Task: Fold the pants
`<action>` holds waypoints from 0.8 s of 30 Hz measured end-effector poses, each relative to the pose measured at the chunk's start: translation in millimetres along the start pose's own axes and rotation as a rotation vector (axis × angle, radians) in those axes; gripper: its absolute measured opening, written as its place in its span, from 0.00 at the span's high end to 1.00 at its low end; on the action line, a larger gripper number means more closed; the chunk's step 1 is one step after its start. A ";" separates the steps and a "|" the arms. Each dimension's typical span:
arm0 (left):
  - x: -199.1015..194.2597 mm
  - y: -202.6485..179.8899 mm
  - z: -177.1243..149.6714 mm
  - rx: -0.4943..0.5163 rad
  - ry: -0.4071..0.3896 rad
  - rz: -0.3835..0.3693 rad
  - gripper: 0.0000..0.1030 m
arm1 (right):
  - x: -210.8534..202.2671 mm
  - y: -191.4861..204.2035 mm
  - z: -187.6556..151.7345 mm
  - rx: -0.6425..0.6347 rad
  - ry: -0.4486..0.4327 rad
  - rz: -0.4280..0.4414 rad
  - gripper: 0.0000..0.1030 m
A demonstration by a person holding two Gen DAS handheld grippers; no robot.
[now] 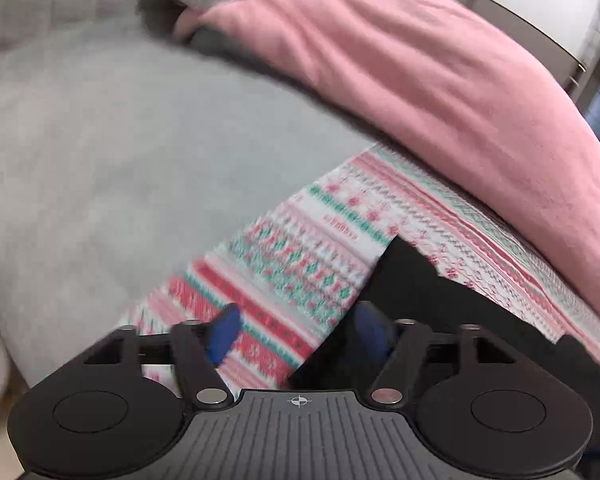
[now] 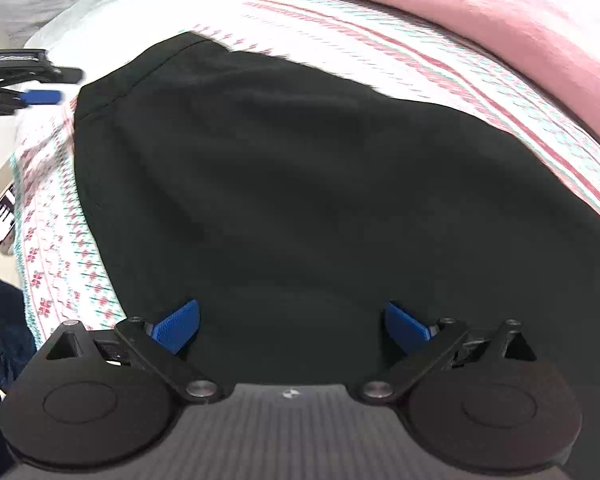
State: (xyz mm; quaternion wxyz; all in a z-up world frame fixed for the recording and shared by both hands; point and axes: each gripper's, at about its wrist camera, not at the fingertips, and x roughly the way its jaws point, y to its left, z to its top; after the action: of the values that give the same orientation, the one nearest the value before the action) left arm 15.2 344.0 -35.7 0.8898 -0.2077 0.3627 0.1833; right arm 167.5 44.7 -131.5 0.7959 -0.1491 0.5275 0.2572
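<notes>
Pants (image 2: 300, 200), black, lie flat on the patterned blanket (image 2: 52, 240); I read their long axis running from my right claw (image 2: 292, 326) away toward the pink blanket (image 2: 500, 8). My right claw hangs spread over them, gripping nothing. My left claw (image 1: 296, 330) is also spread and empty, beside their edge.

Pants (image 2: 284, 184) lie flat on the patterned sheet (image 2: 56, 240), which covers the bed; a blanket (image 2: 500, 12) is heaped behind them along the sheet's far edge. Left gripper (image 2: 40, 98) sits off the pants' far-left corner, above the sheet. Right gripper (image 2: 292, 326) hangs over the pants' near edge, fabric below its spread fingers.
</notes>
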 end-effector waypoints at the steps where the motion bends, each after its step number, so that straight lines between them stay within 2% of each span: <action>1: -1.5 -6.6 1.0 0.021 -0.001 -0.023 0.33 | -4.1 -8.2 -3.6 0.021 -0.001 -0.011 0.37; 5: 3.6 -45.8 -1.5 0.124 0.008 -0.090 0.25 | -20.3 -56.1 -21.9 0.151 0.006 -0.085 0.37; 8: 15.8 -86.7 -8.8 0.237 0.017 -0.118 0.25 | -34.2 -95.3 -44.6 0.245 -0.001 -0.143 0.37; 11: 23.9 -131.3 -15.8 0.329 0.046 -0.191 0.25 | -50.2 -123.6 -70.1 0.315 -0.008 -0.184 0.37; 14: 29.0 -183.0 -27.3 0.399 0.036 -0.255 0.25 | -71.2 -149.3 -96.7 0.372 -0.017 -0.241 0.37; 19: 46.2 -262.8 -50.5 0.492 0.070 -0.330 0.24 | -117.3 -210.7 -152.7 0.524 -0.023 -0.413 0.38; 24: 72.0 -319.0 -69.7 0.533 0.126 -0.358 0.24 | -205.2 -281.2 -223.8 0.784 -0.163 -0.611 0.38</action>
State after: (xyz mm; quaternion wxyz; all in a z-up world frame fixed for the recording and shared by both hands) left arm 175.8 51.5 -57.5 0.9068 -0.0389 0.4098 -0.0907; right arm 92.2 -352.4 -42.4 0.8696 0.0342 0.4527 -0.1941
